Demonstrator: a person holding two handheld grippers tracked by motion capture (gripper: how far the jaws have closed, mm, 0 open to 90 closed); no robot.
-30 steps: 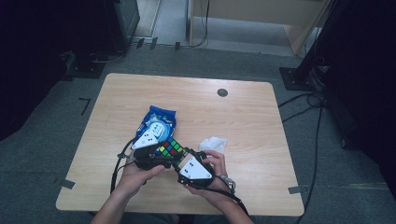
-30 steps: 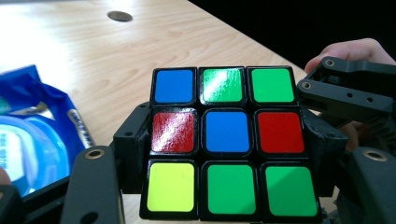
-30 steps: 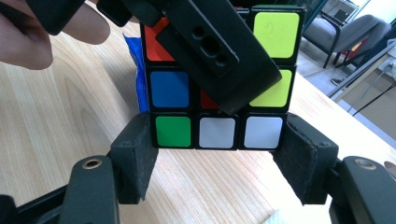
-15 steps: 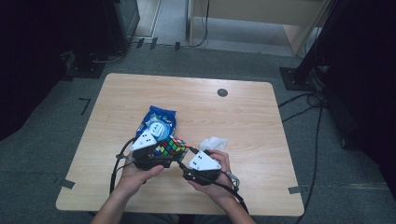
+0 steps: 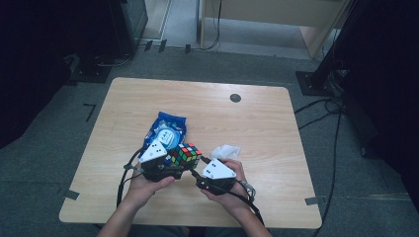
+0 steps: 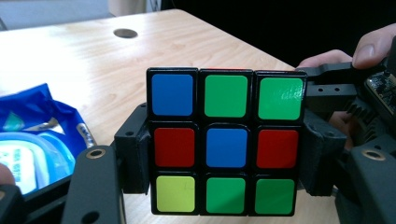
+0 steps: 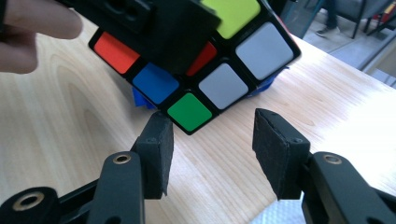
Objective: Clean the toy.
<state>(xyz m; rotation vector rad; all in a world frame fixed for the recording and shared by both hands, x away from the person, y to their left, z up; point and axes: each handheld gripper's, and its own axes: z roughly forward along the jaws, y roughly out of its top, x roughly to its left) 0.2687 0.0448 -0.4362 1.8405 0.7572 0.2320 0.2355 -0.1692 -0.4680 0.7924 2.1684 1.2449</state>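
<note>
Black-edged Rubik's cube point(image 6: 224, 142) fills the middle of the left gripper view, showing blue, green, red and yellow-green stickers, clamped at its sides by the left gripper point(image 6: 224, 163). Low in the right gripper view, the right gripper point(image 7: 212, 154) has been closing; its jaws stand apart with nothing between

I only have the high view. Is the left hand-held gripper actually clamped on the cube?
Observer: Yes. The left hand-held gripper presses its pads on the cube at the middle layer, from both sides.
Operator: And the right one?
Observer: The right hand-held gripper has just been closing, but its pads stand apart with nothing between them. The cube's corner sits just beyond their tips.
Operator: Which face looks at the left camera?
Observer: Blue centre, mostly green squares.
</note>
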